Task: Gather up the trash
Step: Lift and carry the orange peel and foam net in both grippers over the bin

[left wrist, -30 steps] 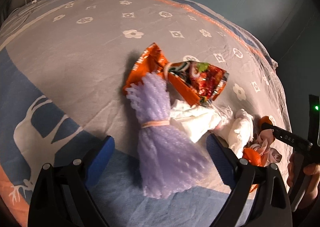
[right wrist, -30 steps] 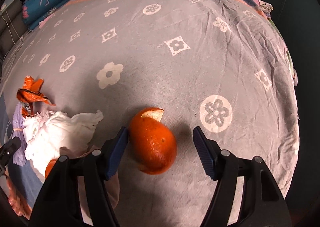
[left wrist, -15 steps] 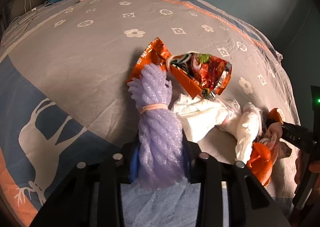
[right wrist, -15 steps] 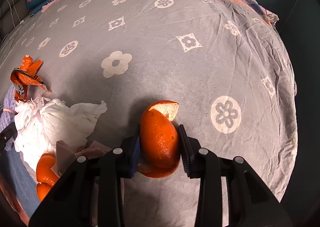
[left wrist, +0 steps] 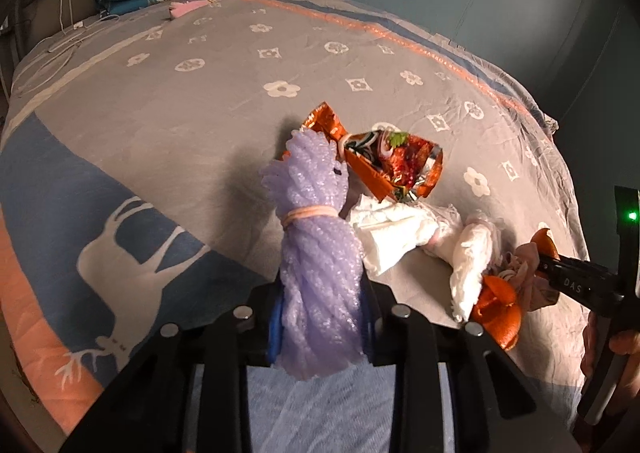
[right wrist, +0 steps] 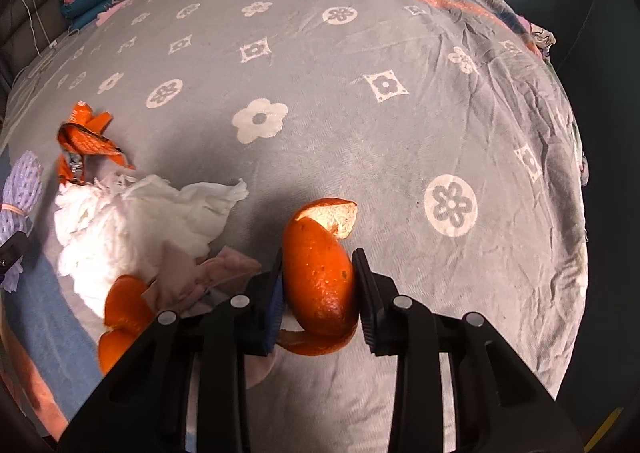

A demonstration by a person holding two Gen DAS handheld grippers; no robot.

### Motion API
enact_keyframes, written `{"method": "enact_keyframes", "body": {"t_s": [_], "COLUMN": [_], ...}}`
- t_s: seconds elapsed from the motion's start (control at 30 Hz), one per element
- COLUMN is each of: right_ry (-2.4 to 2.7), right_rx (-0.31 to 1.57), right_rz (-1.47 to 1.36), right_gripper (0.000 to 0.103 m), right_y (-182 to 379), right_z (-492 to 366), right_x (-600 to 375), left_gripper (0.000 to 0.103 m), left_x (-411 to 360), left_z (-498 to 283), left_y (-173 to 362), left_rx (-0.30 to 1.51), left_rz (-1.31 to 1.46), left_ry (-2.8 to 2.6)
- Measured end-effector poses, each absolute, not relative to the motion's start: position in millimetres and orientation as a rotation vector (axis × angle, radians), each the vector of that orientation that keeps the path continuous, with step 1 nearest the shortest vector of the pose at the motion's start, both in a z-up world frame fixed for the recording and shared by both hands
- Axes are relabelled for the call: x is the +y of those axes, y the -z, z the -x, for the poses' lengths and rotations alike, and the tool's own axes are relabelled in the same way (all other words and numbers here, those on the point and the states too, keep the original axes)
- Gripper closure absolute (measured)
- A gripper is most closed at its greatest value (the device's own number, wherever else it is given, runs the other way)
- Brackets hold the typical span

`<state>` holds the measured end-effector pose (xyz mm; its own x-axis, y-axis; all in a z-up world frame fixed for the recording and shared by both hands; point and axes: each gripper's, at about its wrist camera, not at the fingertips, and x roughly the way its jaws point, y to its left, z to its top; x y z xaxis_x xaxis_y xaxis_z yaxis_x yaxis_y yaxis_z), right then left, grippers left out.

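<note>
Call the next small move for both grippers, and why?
Probably lift both straight up off the bedspread. The left gripper is shut on the purple foam net, the right gripper on the orange peel. No bin is in view, so clear the tissue first.

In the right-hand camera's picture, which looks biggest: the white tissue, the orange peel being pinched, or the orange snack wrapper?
1. White tissue, widest.
2. Orange peel in the right gripper; nearness to the lens enlarges it, so its lead over the wrapper is unsure.
3. Snack wrapper, smallest.
</note>
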<state>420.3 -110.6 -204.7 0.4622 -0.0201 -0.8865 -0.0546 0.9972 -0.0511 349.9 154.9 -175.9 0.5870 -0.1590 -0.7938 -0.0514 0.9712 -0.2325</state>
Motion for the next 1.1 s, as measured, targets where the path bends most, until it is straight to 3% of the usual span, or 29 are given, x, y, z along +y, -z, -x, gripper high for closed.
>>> {"method": "enact_keyframes", "body": {"t_s": [1.1], "right_ry": [-0.068], "right_rx": [0.804], "right_rz": [-0.035], "right_gripper": [0.073], "right_y": [48], "right_z": [-291], "right_x": [-163], "left_gripper": [0.076], "left_x": [97], "left_z": [-245], "left_y": [42], "left_rx": [0.703], "left_rz": [0.197], "left_ry": [0.142]}}
